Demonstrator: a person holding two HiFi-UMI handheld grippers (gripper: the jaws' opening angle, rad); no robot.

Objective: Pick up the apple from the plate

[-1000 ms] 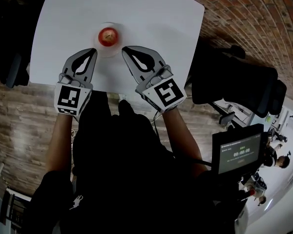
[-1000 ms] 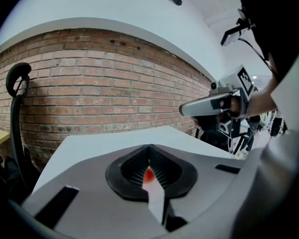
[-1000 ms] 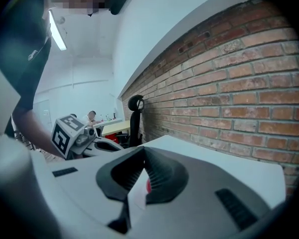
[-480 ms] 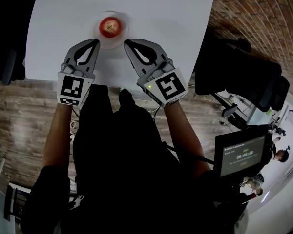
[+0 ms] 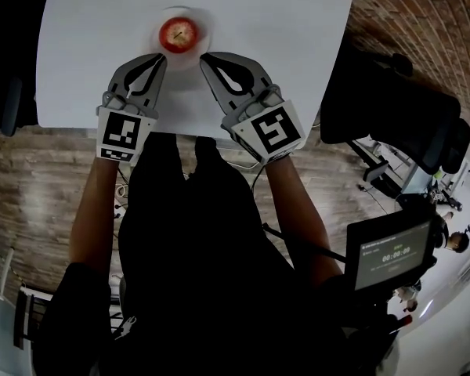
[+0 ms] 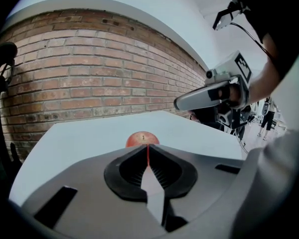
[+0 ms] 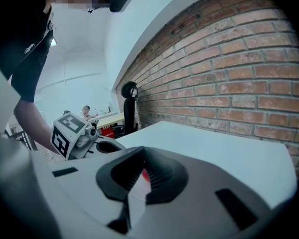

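A red apple sits on a small white plate at the middle of the white table. My left gripper is shut and empty, its tip at the plate's near left edge. My right gripper is shut too, at the plate's near right edge. In the left gripper view the apple shows just past the closed tips, and the right gripper hovers to the right. In the right gripper view a sliver of the apple shows through the closed jaws, with the left gripper to the left.
Black office chairs stand at the table's left and right. A small screen hangs at the person's right side. A brick wall runs behind the table. The table's near edge lies under my wrists.
Both grippers have sunk toward the table, still shut, and stay at either side of the plate's near edge. The apple has not moved on the plate.
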